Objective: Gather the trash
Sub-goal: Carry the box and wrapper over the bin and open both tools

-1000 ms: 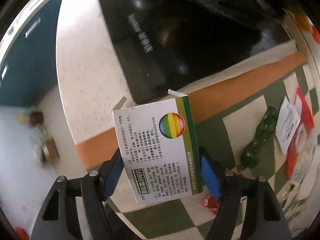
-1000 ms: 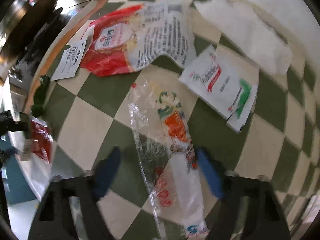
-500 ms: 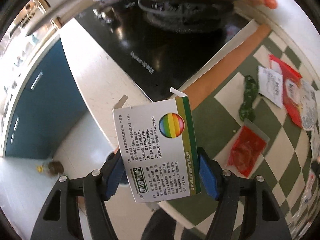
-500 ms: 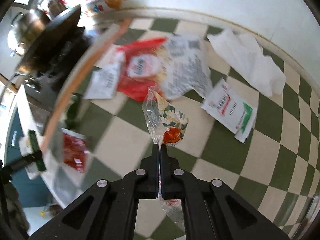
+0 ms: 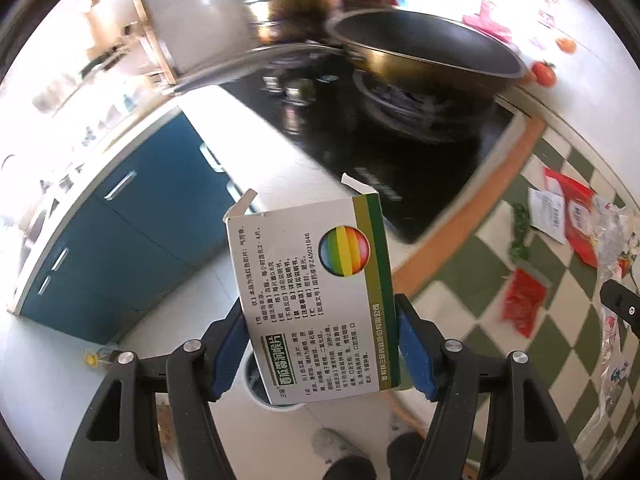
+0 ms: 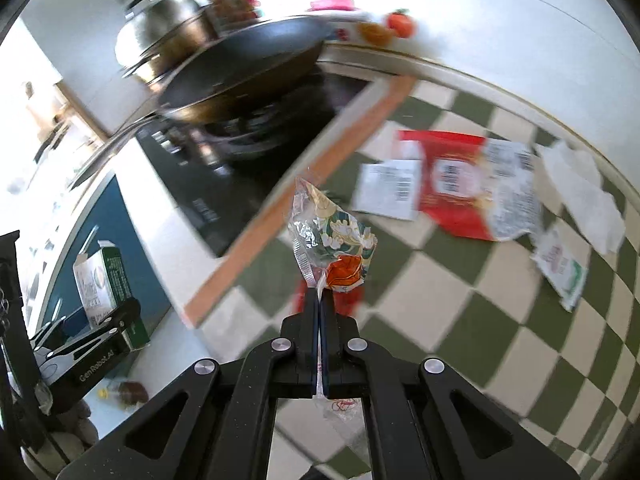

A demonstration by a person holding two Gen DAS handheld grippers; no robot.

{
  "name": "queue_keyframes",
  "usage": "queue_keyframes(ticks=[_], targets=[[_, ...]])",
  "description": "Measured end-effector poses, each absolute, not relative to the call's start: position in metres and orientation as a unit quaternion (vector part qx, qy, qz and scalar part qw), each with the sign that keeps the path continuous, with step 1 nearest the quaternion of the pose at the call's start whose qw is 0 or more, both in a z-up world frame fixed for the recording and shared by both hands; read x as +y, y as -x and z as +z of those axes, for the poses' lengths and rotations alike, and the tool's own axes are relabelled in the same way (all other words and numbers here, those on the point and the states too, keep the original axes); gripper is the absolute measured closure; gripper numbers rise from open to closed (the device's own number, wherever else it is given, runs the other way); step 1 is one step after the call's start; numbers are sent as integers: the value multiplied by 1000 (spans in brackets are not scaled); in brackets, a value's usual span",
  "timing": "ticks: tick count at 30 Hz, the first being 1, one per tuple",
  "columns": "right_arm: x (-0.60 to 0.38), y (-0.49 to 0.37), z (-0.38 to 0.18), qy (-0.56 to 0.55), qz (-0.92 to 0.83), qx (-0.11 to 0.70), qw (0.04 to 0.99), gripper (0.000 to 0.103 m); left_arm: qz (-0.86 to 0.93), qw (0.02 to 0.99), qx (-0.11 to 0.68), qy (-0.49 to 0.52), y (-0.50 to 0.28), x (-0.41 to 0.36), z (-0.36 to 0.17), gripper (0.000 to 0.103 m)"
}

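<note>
Wrapper pinched tight in my right claw, up off the checkered cloth; my left claw clamps the medicine box above the counter edge.

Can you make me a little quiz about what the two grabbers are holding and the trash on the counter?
1. True or false: the left gripper holds an open medicine box.
2. What does the right gripper pinch: A a white tissue, B a clear plastic wrapper, C a tomato?
3. What pattern is the cloth under the leftover trash?

Key: 1 true. 2 B. 3 green and cream checks.
</note>
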State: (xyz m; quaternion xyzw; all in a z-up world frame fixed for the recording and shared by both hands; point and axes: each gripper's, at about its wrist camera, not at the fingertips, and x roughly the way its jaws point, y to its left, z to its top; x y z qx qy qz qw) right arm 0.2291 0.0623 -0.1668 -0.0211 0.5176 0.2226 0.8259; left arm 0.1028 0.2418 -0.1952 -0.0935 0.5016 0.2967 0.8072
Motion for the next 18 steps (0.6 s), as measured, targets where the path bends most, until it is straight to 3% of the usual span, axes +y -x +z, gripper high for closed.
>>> queue_keyframes(ticks=[10, 14, 18], targets=[[199, -161, -209, 72, 330, 545, 767, 103, 353, 758, 521, 170, -12, 330, -237, 37], [263, -127, -272, 92, 371, 577, 722, 103, 360, 714, 546, 250, 37, 379, -294, 37], [322, -99, -393, 95, 387, 649, 648, 103, 354, 651, 573, 352, 90, 431, -402, 37]])
